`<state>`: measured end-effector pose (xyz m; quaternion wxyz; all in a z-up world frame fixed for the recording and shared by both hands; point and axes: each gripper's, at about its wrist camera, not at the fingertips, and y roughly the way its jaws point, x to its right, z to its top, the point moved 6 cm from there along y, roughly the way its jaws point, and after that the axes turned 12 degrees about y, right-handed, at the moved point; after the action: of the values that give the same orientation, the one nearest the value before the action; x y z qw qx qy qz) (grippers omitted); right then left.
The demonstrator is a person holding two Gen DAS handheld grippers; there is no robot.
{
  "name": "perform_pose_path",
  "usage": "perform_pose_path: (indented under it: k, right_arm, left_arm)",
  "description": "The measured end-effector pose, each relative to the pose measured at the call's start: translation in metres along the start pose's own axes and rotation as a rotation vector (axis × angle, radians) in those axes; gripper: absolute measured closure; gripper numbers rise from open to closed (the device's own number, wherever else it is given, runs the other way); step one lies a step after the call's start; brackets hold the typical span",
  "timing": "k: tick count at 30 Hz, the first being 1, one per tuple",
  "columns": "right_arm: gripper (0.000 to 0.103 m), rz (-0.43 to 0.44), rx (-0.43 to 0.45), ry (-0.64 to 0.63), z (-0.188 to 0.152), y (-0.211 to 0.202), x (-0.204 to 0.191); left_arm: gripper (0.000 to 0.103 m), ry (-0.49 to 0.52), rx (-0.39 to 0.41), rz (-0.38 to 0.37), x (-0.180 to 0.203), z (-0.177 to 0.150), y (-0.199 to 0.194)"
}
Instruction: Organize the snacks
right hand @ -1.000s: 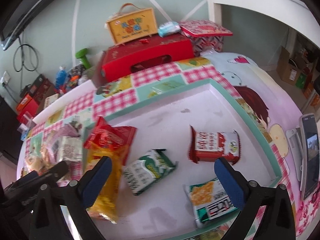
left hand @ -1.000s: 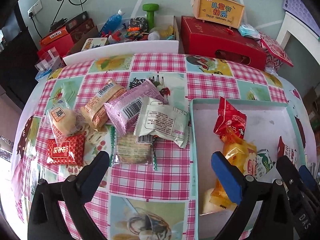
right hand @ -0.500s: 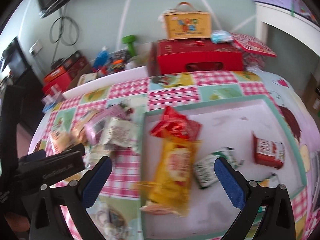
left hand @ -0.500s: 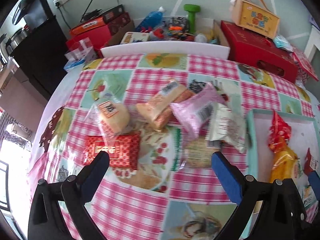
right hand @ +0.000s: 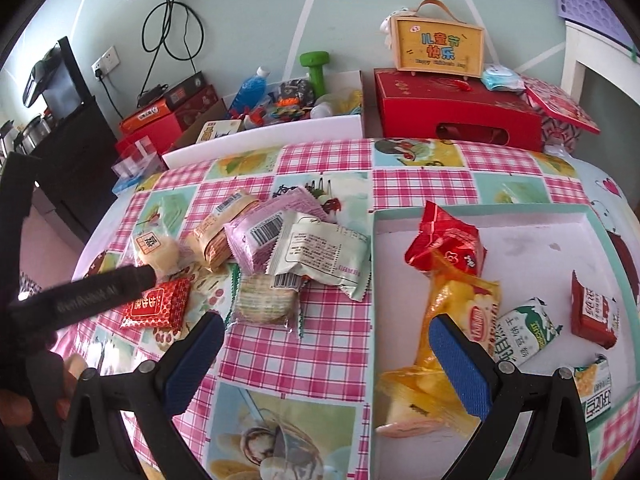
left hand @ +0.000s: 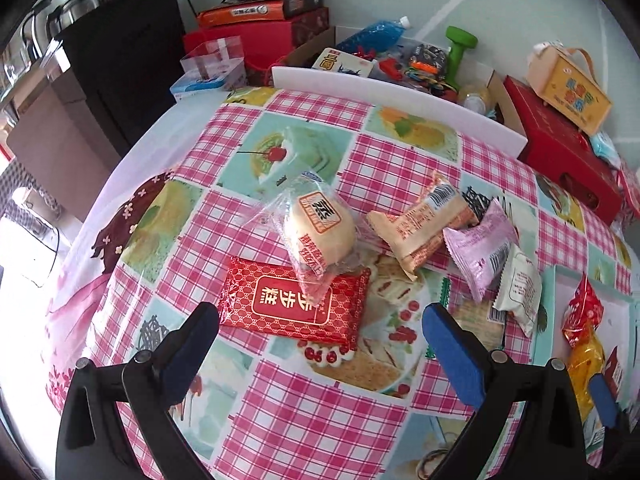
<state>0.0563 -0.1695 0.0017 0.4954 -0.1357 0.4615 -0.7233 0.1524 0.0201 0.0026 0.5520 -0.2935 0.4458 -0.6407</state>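
Note:
My left gripper is open and empty just in front of a flat red packet. A bun in a clear wrapper overlaps that packet's far edge. To the right lie a beige packet, a pink packet and a white packet. My right gripper is open and empty, hovering over the tablecloth at the left rim of the teal tray. In the tray are a red bag, a yellow bag, a green-white packet and a small red packet. A round cracker pack lies by the pile.
Behind the table stand a red gift box, an orange carry box and an open cardboard box of clutter with a green dumbbell. A black cabinet is at the left. A hand holds the left gripper's body.
My left gripper has swung left, away from the tray and over to the red packet and the bun. My right gripper has also turned left, from over the tray to its left rim.

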Motion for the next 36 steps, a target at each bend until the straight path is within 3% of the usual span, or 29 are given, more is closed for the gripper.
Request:
perform_pose_path:
  k: [7, 17, 21, 30, 33, 36]
  right_arm:
    - [0.0, 0.009, -0.005, -0.026, -0.004, 0.01, -0.01]
    - [0.0, 0.029, -0.031, -0.001, -0.007, 0.027, -0.014]
    - [0.0, 0.034, -0.044, -0.003, -0.009, 0.033, -0.016]
    - [0.0, 0.032, -0.044, 0.001, -0.009, 0.033, -0.013]
    - [0.0, 0.034, -0.044, -0.003, -0.009, 0.032, -0.013]
    - [0.0, 0.033, -0.043, -0.005, -0.009, 0.032, -0.013]
  left_arm:
    - [0.002, -0.045, -0.031, -0.04, -0.013, 0.002, 0.018]
    - [0.002, -0.052, -0.118, -0.022, -0.031, -0.006, 0.056]
    - [0.002, -0.111, -0.121, -0.017, -0.047, -0.007, 0.065]
    - [0.002, -0.216, -0.072, 0.068, -0.088, -0.008, 0.065]
    - [0.002, -0.216, -0.091, 0.158, -0.102, -0.013, 0.068]
    - [0.002, -0.225, -0.123, 0.194, -0.108, -0.019, 0.074]
